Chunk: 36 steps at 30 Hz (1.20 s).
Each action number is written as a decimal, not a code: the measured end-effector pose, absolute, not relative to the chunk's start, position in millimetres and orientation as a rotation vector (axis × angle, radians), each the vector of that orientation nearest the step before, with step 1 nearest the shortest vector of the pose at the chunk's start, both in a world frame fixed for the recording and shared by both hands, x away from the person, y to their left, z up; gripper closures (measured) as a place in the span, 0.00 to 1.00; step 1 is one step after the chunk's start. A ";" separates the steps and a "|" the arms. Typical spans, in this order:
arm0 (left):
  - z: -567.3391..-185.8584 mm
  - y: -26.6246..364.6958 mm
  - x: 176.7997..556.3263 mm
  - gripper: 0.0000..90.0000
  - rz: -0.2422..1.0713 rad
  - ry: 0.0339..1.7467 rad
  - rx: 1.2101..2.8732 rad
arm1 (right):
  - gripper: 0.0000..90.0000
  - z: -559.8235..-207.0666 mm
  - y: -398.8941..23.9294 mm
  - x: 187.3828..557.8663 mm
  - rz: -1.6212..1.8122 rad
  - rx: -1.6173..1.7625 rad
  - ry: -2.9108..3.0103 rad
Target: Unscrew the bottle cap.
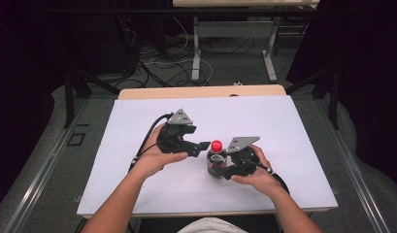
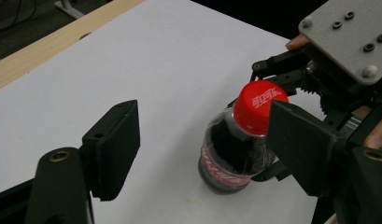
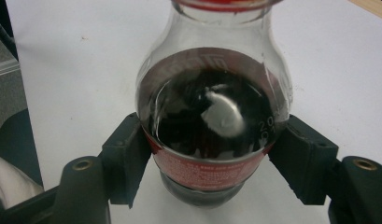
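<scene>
— Where is the bottle?

— The small cola bottle (image 1: 216,162) stands upright on the white table (image 1: 138,160), a little toward the person's side of centre, its red cap (image 1: 216,145) on and dark drink inside.

— And the right gripper?

— The right gripper (image 3: 212,154) has its jaws pressed against both sides of the bottle at the red label (image 3: 202,168), clamping it. The high view shows the right hand (image 1: 254,174) wrapped around the tool just beside the bottle.

— The left one?

— The left gripper (image 2: 202,144) has its jaws spread wide. In its own view one jaw overlaps the cap's edge while the other stands well off over bare table. Whether that near jaw touches the cap I can't say; the angle is poor. From above, the left hand (image 1: 155,158) holds it to the left of the bottle, jaw tip close to the cap.

— Anything else?

— A pale wooden edge (image 1: 201,91) along the table's far side, and cables on the floor (image 1: 157,63) beyond.
</scene>
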<state>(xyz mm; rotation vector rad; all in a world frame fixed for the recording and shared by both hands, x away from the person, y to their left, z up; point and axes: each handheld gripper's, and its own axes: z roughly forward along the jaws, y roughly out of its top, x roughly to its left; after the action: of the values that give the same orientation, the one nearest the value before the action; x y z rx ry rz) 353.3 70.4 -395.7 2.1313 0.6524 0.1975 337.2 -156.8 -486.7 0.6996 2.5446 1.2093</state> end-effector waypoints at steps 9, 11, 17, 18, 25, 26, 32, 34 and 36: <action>-392.3 56.7 355.8 0.38 0.067 0.573 2.136 | 0.36 -487.7 -156.4 337.3 1.230 0.697 2.582; -392.4 54.4 356.9 0.39 0.062 0.559 2.164 | 0.36 -487.9 -155.4 336.9 1.248 0.693 2.579; -394.6 47.7 359.7 0.48 -0.002 0.470 2.205 | 0.35 -487.1 -155.7 336.6 1.271 0.670 2.601; -396.0 45.3 359.1 0.49 0.005 0.466 2.197 | 0.35 -487.2 -155.5 336.4 1.274 0.667 2.602; -398.1 38.0 362.9 0.59 -0.018 0.427 2.243 | 0.36 -487.9 -154.2 335.8 1.313 0.643 2.605; -398.1 38.0 362.9 0.61 -0.018 0.427 2.243 | 0.36 -487.7 -154.1 335.1 1.320 0.645 2.600; -398.6 35.8 363.6 0.67 -0.002 0.423 2.282 | 0.36 -487.7 -154.1 334.8 1.319 0.640 2.606; -398.7 35.6 363.3 0.68 0.002 0.424 2.283 | 0.36 -487.8 -154.4 335.1 1.311 0.638 2.619; -399.9 33.8 361.2 0.68 0.034 0.442 2.268 | 0.36 -488.0 -154.3 335.5 1.308 0.639 2.616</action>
<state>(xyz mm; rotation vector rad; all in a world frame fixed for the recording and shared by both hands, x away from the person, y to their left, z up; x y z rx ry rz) 361.2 33.8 -399.9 2.2677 0.4424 0.0344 335.5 -154.3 -488.0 0.6386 2.6155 1.3080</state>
